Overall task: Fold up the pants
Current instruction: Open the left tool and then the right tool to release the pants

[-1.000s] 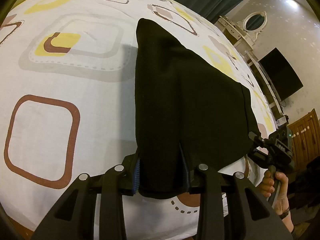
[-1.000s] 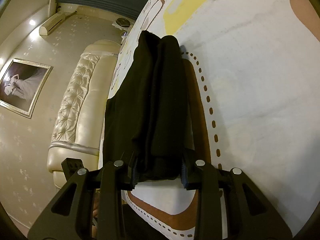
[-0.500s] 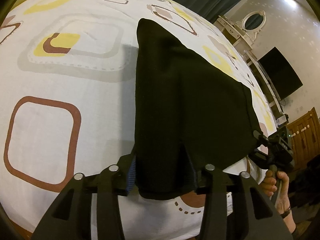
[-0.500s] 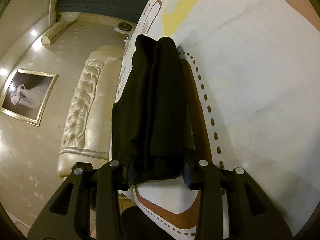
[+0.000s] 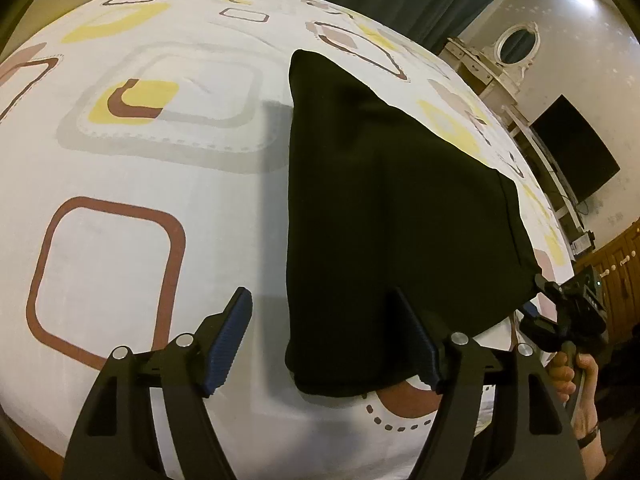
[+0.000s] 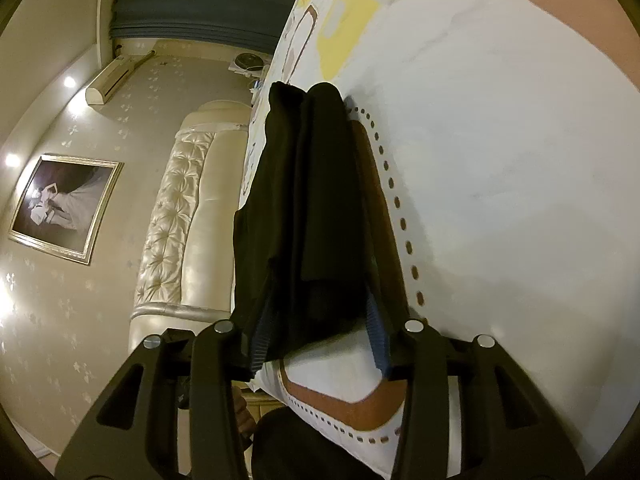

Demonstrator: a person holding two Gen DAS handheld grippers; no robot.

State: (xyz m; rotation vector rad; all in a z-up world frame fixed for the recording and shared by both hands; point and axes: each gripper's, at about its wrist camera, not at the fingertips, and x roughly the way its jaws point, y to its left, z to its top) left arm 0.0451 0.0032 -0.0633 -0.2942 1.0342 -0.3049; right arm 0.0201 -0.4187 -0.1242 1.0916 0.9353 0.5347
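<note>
The black pants (image 5: pixel 380 200) lie folded into a thick wedge on the patterned bed sheet (image 5: pixel 140 200). My left gripper (image 5: pixel 320 292) straddles their near corner and its jaws are opening. Its left pad stands well off the cloth and its right pad sits at the fabric's edge. In the right wrist view the pants (image 6: pixel 308 200) run away from me as a stacked fold along the bed's edge. My right gripper (image 6: pixel 320 300) has its jaws opening, and the cloth still fills the gap between the pads. That gripper (image 5: pixel 560 312) and the hand (image 5: pixel 576 376) holding it show at the pants' far corner.
The sheet (image 6: pixel 500 200) spreads wide around the pants. A tufted headboard (image 6: pixel 180 220) and a framed picture (image 6: pixel 64 208) stand beyond the bed's edge. A dark screen (image 5: pixel 572 152), a mirrored dresser (image 5: pixel 516 44) and a wooden cabinet (image 5: pixel 616 248) line the far wall.
My left gripper's jaws have spread wide and let the pants' corner drop onto the sheet. The right gripper's jaws have widened a little around the fold.
</note>
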